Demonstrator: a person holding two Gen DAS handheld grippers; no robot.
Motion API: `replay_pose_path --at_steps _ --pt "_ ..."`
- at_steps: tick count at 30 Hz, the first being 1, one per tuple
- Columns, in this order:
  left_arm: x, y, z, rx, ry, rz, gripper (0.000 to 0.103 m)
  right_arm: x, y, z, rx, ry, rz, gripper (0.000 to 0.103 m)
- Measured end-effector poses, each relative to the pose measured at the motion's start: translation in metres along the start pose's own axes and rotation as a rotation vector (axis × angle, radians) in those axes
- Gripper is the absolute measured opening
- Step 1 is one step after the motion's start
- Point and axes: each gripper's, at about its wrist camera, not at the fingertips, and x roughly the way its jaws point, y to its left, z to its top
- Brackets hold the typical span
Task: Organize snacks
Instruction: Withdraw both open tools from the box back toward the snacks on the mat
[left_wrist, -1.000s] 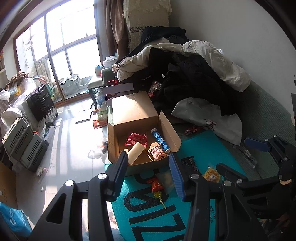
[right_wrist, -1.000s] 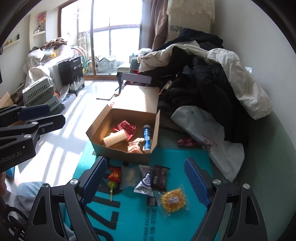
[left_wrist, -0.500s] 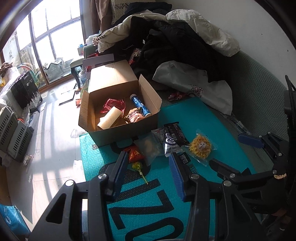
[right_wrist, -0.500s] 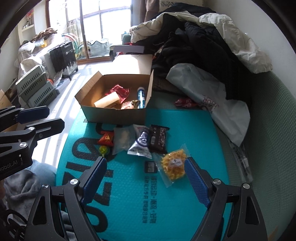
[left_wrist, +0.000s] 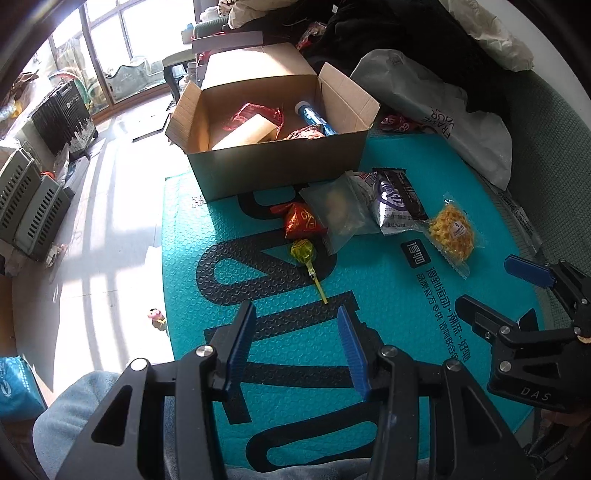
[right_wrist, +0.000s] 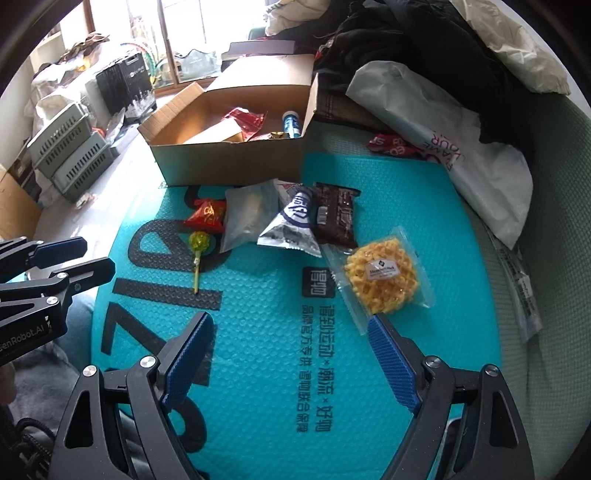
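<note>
An open cardboard box (left_wrist: 280, 166) (right_wrist: 229, 162) holding several snacks stands at the far edge of a teal mat (left_wrist: 369, 332) (right_wrist: 277, 369). In front of it lie a red packet (left_wrist: 301, 221) (right_wrist: 207, 216), a green lollipop (left_wrist: 304, 254) (right_wrist: 199, 243), a clear bag (left_wrist: 340, 214) (right_wrist: 249, 216), a silver-purple packet (left_wrist: 388, 203) (right_wrist: 295, 225), a dark bar (left_wrist: 406, 192) (right_wrist: 336, 218) and a yellow snack bag (left_wrist: 452, 230) (right_wrist: 382, 277). My left gripper (left_wrist: 295, 347) is open and empty, just short of the lollipop stick. My right gripper (right_wrist: 291, 358) is open and empty, near the yellow bag.
A pile of clothes (right_wrist: 424, 48) and a white plastic bag (left_wrist: 443, 114) (right_wrist: 443, 125) lie on the green sofa (right_wrist: 546, 258) behind and right of the mat. A red wrapper (right_wrist: 391, 142) lies by the bag. Grey crates (left_wrist: 26, 199) stand on the floor at left.
Both grippers have moved down and tilted towards the mat; the snacks and box now look closer and larger. Both stay open and empty.
</note>
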Motion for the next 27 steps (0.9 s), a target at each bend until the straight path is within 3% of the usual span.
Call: replay_pose_path --at_steps 14,22,27 --pt "0.028 0.041 0.007 -0.103 0.048 0.019 0.045 0.058 0.028 0.017 -0.002 0.054 0.137 0.086" --pt "0.050 0.071 0.023 -0.175 0.084 0.022 0.045 0.099 0.050 0.038 -0.011 0.099 0.209 0.069" --pt "0.060 0.086 0.027 -0.246 0.099 0.026 0.045 0.120 0.059 0.051 0.006 0.116 0.269 0.065"
